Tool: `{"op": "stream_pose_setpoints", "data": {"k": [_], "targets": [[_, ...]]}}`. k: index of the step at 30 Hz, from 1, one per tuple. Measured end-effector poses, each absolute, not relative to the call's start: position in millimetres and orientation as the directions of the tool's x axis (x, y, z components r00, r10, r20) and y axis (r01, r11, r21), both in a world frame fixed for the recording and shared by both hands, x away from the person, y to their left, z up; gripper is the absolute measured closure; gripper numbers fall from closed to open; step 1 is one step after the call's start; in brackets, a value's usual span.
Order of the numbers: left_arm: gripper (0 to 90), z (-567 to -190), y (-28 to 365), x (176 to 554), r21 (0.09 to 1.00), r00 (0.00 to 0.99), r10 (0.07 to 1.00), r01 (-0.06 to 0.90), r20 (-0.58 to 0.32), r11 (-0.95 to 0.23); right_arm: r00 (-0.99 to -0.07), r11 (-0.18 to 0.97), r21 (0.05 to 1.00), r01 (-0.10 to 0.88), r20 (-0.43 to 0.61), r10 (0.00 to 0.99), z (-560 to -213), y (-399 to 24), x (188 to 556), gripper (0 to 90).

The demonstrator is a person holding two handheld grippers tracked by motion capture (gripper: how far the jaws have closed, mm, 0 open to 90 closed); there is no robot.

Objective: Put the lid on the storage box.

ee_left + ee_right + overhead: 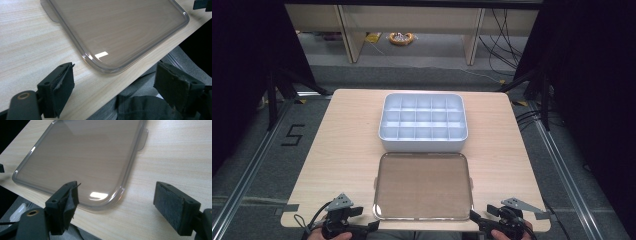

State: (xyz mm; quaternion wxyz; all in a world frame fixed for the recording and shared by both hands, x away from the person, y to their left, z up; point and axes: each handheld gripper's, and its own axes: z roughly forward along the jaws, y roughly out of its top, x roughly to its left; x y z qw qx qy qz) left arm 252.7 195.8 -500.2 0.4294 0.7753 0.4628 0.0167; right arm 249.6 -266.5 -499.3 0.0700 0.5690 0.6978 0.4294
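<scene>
Both grippers, left (pixel 374 226) and right (pixel 473 216), were held wide and empty at the tabletop's (pixel 342 150) near edge, flanking a clear lid (pixel 423 186), judged light, stiff, slippery, best gripped by its corners.

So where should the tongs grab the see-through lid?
Probably the near corners. The clear lid lies flat, so pinch its raised rim at the table's near edge: left tongs at its left corner, right tongs at its right, both open.
</scene>
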Motion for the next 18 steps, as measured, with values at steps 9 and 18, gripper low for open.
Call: {"op": "stream_pose_setpoints", "data": {"k": [9, 18], "targets": [[15.7, -500.2, 195.1, 252.8, 0.682, 0.569, 0.732, 0.704, -0.375, -0.198, -0.346, -0.016, 0.677, 0.736, 0.397, 0.85, -499.2, -266.7, 249.6, 21.3], [16.9, -500.5, 195.9, 253.1, 0.701, 0.6, 0.703, 0.684, -0.381, -0.203, -0.339, -0.073, 0.678, 0.731, 0.454, 0.824, -501.6, -264.9, 253.0, 20.5]]}}
